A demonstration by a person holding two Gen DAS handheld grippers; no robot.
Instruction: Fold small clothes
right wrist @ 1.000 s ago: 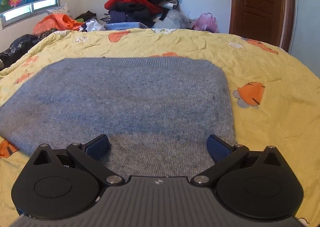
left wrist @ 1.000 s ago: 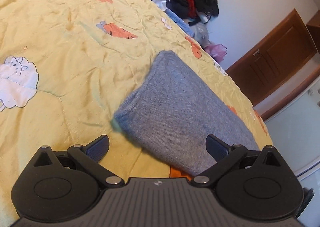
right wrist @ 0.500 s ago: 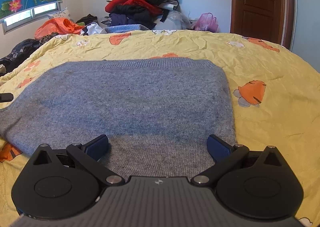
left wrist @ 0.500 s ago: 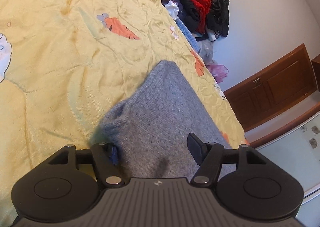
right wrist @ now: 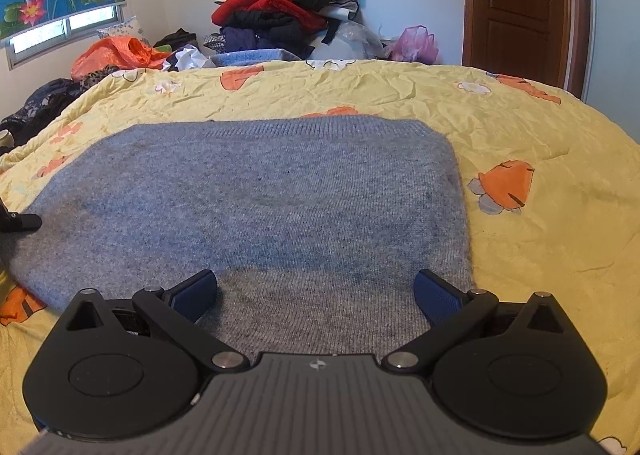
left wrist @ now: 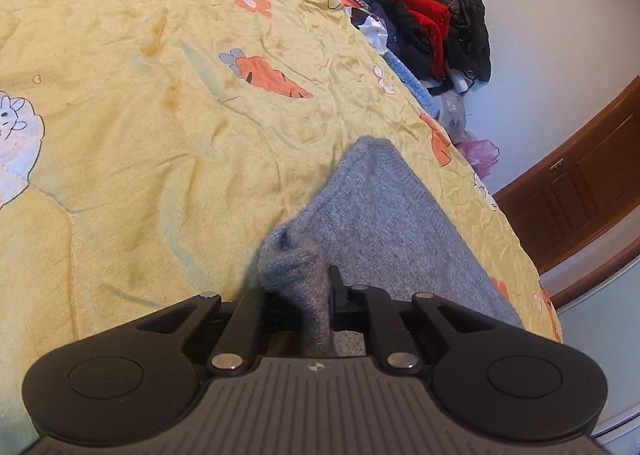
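The left tongs [left wrist: 298,295] are closed on a bunched corner of the grey sweater [right wrist: 256,207], with a lump of knit pinched between the two fingers. The right tongs [right wrist: 316,295] are spread wide and hold nothing; their blue pads [right wrist: 194,293] hover over the near edge of the sweater, and whether they touch the knit cannot be told.

The sweater lies flat on the yellow quilt [left wrist: 120,135] of the bed, spread across in front of the right tongs. The left tongs grip it at its left end.

Risks, as judgements:
- The grip takes only a small wad of loose knit. A fast pull may let the corner slip out.
- If only one layer is caught, the lower layer may stay on the quilt and the fold would come out uneven.
- With the right tongs not gripping, the sweater may drag across the quilt as a whole instead of folding.

Materials: the sweater is a soft, fuzzy knit with a ribbed far hem and rounded corners. The quilt is thin, creased cotton printed with orange carrots. Beyond the sweater, past the far edge of the bed, a pile of clothes [right wrist: 288,11] stands against the wall.
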